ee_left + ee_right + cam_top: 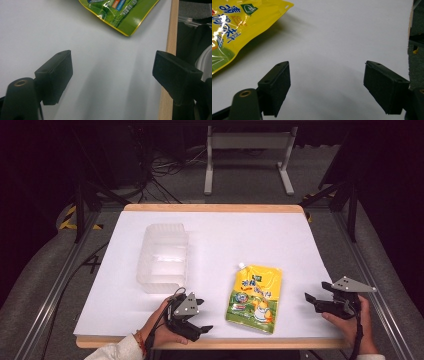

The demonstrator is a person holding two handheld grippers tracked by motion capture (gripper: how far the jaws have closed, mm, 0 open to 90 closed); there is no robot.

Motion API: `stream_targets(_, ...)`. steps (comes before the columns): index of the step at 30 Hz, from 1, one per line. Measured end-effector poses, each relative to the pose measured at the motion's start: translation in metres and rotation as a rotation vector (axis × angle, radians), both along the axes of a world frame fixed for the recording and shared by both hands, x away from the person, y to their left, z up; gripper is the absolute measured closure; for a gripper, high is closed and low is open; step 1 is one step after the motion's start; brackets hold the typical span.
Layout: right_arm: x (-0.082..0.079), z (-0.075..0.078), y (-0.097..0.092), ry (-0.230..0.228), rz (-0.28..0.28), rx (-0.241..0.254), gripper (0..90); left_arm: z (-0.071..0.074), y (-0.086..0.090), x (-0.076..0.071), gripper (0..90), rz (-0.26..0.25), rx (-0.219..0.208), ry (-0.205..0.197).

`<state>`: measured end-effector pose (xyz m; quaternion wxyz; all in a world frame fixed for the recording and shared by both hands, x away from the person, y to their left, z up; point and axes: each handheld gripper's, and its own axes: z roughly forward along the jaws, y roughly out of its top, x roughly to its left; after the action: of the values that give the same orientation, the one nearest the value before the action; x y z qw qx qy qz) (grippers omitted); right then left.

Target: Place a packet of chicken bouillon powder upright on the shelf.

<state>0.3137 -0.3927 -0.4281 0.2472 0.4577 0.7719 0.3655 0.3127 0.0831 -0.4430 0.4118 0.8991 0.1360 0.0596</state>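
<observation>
A yellow and green pouch (255, 298) lies flat on the white tabletop (250, 237), near the front edge and a little right of the middle, with a small white spout at its far left corner. Its front carries blue printed characters on the yellow upper part, a small green square logo near the top, and a picture of a pale teapot-like shape on the green lower part; the writing is too small to read in the high view. In the right gripper view the same pouch (239, 30) shows blue characters and the green logo with a white mark, but no word can be made out with certainty. In the left gripper view the green, yellow-edged bottom corner of the pouch (125, 17) shows small white print and little coloured badges, also unreadable. Toward the far left of the pouch stands a clear plastic tub (163, 257) with ribbed walls, open at the top, with nothing to be seen inside. The left claw (192, 320) is held in a hand (162, 330) at the front edge, just left of the pouch, its jaws spread wide and holding nothing. The right claw (314, 301) is held in the other hand (352, 325) near the right edge of the tabletop, pointing left toward the pouch, its jaws likewise wide apart and gripping nothing.
</observation>
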Motion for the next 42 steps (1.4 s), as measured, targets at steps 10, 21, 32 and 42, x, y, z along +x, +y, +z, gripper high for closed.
stream_targets(10,0.005,-0.003,0.009,0.035,0.056,0.003,21.6,-0.001,0.000,-0.001,15.4,-0.014,-0.001,0.027)
stream_targets(21,0.017,-0.007,0.029,0.144,0.170,0.150,18.5,-0.002,-0.020,0.003,14.5,-0.059,-0.012,0.076)
stream_targets(32,0.038,-0.015,0.067,0.236,0.276,0.199,16.8,-0.002,-0.034,0.014,14.5,-0.060,-0.031,0.112)
stream_targets(42,0.041,-0.017,0.091,0.290,0.380,0.274,21.9,-0.004,-0.051,0.033,14.3,-0.059,-0.034,0.164)
